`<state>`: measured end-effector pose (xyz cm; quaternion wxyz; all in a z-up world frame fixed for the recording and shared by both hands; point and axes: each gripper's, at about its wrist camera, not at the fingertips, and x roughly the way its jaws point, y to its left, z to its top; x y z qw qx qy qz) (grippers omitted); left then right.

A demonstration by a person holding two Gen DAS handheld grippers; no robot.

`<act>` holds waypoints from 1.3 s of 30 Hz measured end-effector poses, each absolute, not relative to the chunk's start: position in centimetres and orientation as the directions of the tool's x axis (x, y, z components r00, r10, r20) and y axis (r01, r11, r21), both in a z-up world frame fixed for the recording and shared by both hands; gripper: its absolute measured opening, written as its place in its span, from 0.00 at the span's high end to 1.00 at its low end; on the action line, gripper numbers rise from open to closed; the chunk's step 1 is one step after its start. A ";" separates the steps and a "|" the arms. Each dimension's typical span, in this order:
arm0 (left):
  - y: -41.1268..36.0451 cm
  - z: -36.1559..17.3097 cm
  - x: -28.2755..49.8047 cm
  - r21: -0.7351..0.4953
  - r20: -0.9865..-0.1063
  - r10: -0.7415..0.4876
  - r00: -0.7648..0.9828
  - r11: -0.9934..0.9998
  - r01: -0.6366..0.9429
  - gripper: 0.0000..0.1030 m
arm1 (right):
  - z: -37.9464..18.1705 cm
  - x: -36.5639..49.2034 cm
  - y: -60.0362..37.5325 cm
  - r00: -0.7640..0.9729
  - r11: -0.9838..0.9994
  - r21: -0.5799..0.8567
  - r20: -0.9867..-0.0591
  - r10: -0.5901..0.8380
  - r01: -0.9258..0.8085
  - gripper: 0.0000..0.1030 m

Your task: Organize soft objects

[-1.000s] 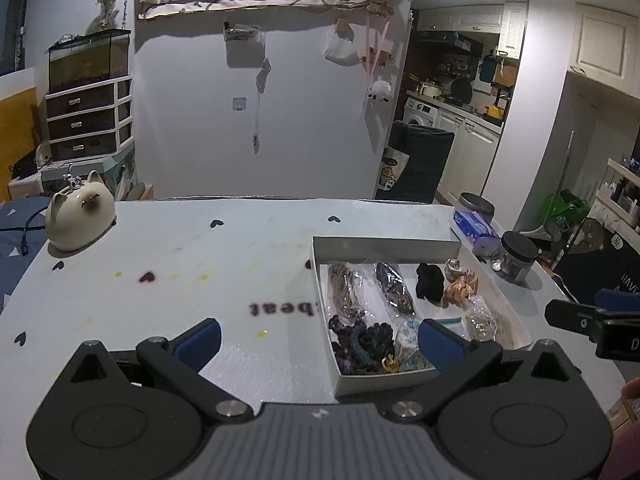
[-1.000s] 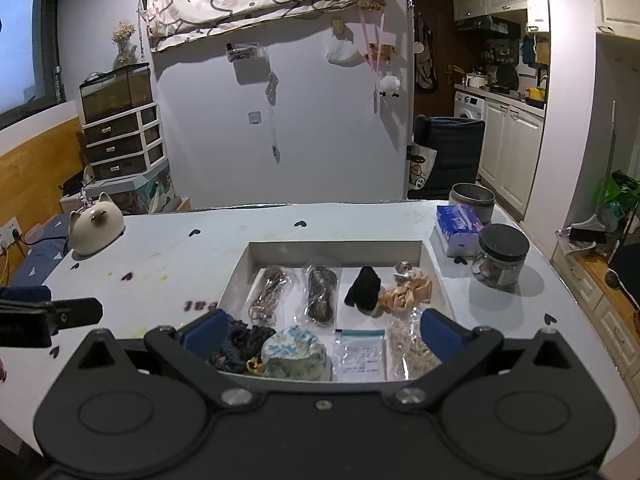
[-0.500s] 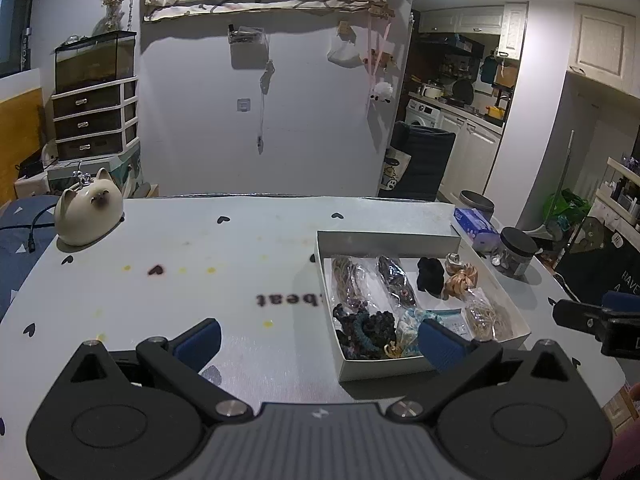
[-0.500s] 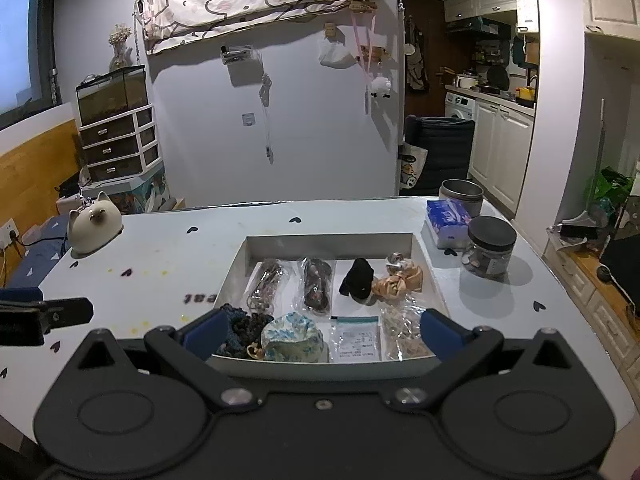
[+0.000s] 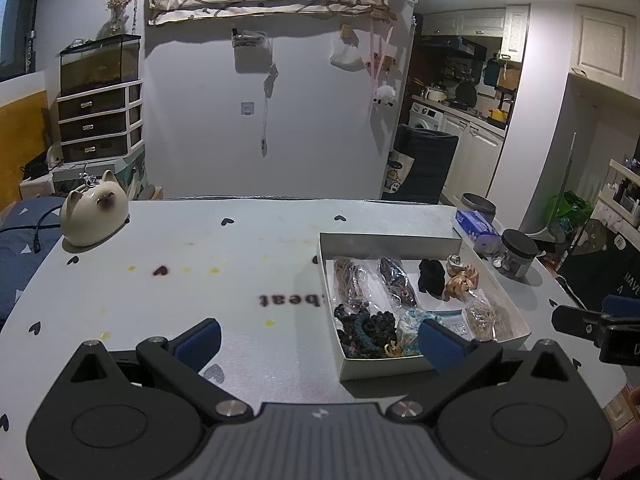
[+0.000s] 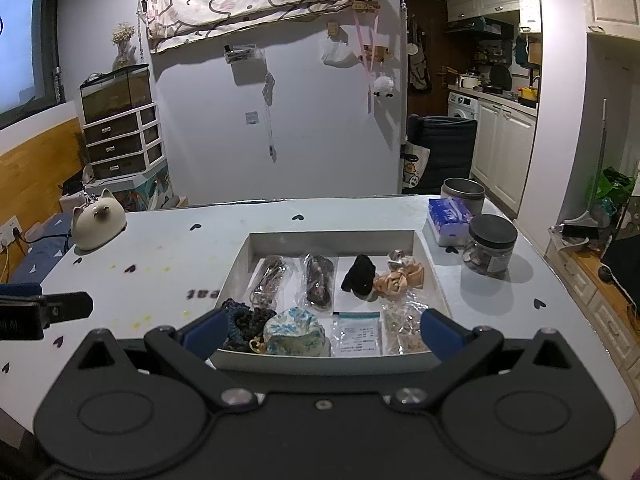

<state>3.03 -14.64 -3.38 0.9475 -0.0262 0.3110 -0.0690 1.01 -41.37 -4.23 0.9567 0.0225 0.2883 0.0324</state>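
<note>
Right wrist view: scrunchies (image 6: 362, 276) and bagged hair ties (image 6: 270, 280) all lie inside the white box (image 6: 332, 236); both grippers (image 6: 320, 330) (image 5: 318, 340) spread, empty; stage undeterminable.

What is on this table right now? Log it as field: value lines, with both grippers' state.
surface: white table with small heart prints
box: shallow white box, open
box contents: black scrunchie, peach scrunchie, blue floral scrunchie, bagged items
beside box: dark-lidded jar, tissue pack
far corner: cat-shaped ornament
left gripper: open, empty
right gripper: open, empty
</note>
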 end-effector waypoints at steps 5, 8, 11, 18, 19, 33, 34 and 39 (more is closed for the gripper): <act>-14.8 -3.1 3.2 -0.093 -0.585 -0.146 0.798 0.989 0.112 0.00 | -4.2 0.9 -41.4 0.832 0.997 0.061 -0.550 0.073 -0.048 0.00; -14.8 -3.1 3.2 -0.093 -0.584 -0.145 0.799 0.989 0.112 0.00 | -4.2 1.0 -41.4 0.831 0.997 0.061 -0.551 0.075 -0.049 0.00; -14.9 -3.1 3.3 -0.092 -0.584 -0.144 0.799 0.990 0.111 0.00 | -4.3 0.9 -41.4 0.832 0.997 0.061 -0.550 0.075 -0.050 0.00; -14.9 -3.1 3.3 -0.091 -0.587 -0.141 0.798 0.990 0.107 0.00 | -4.3 0.9 -41.4 0.832 0.997 0.061 -0.550 0.076 -0.050 0.00; -15.0 -3.1 3.4 -0.092 -0.587 -0.139 0.798 0.990 0.105 0.00 | -4.3 1.0 -41.3 0.832 0.997 0.062 -0.550 0.076 -0.050 0.00; -14.7 -3.3 3.6 -0.096 -0.588 -0.137 0.797 0.990 0.100 0.00 | -3.8 1.2 -41.3 0.829 0.997 0.061 -0.553 0.080 -0.056 0.00; -14.8 -3.3 3.5 -0.096 -0.588 -0.137 0.798 0.990 0.099 0.00 | -3.8 1.3 -41.3 0.829 0.997 0.061 -0.554 0.080 -0.056 0.00; -14.7 -3.4 3.7 -0.096 -0.588 -0.141 0.796 0.990 0.105 0.00 | -3.7 1.5 -41.3 0.828 0.997 0.060 -0.555 0.078 -0.054 0.00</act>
